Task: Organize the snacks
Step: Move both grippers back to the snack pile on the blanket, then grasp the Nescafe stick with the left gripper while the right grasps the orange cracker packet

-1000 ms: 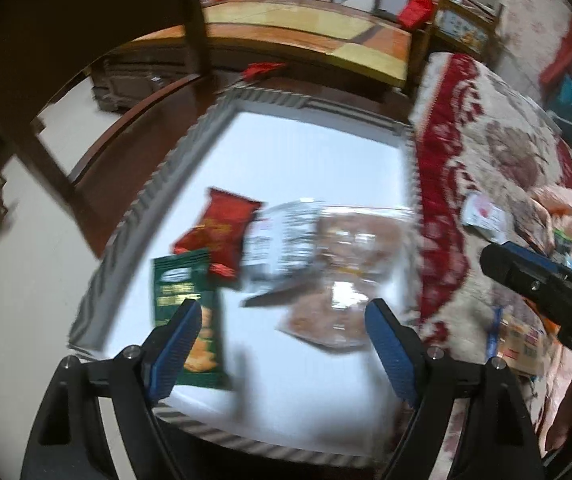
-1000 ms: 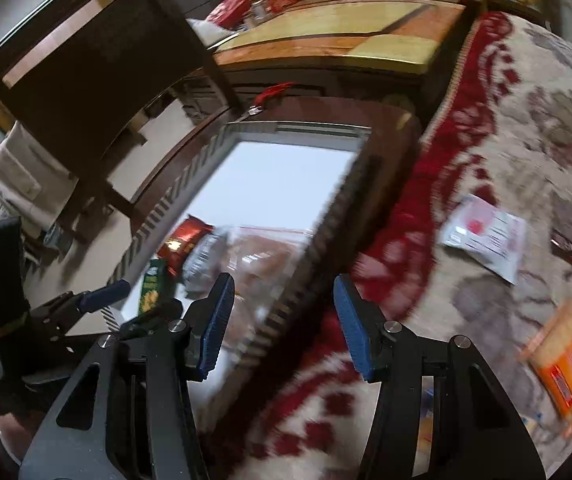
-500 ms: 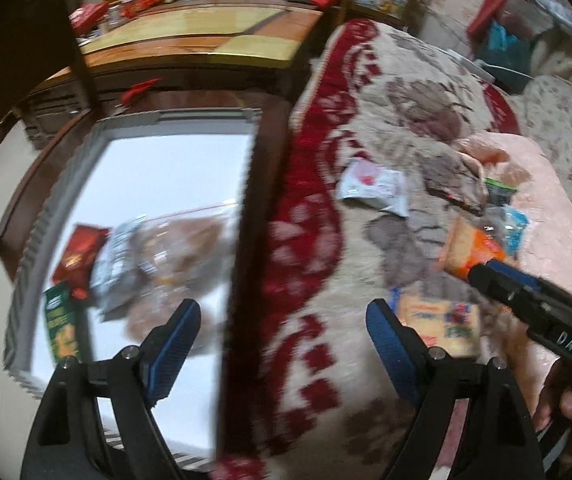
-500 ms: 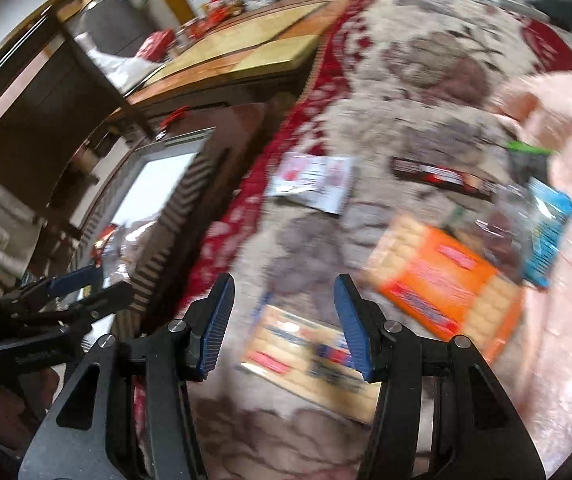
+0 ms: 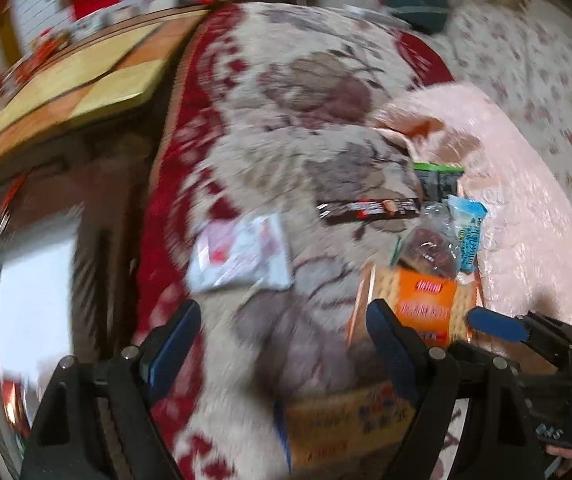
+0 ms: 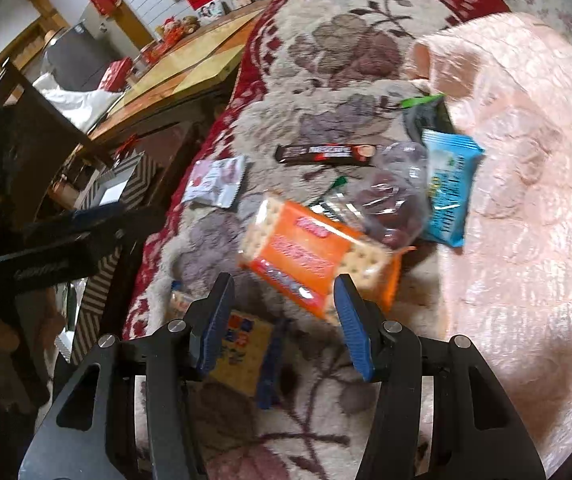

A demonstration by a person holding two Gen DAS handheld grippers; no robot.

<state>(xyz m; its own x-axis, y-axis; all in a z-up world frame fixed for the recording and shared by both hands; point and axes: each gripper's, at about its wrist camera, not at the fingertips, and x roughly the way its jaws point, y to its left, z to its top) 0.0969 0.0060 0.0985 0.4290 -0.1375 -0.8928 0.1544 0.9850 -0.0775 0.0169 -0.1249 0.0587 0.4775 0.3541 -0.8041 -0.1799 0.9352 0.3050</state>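
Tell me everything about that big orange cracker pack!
The orange cracker pack is a shiny plastic wrapper with a clear edge that shows pale square crackers inside. It looks sealed and lies flat, a bit slanted, on the flowery blanket. A clear bag of dark snacks overlaps its far corner. The open right gripper hovers just before it.
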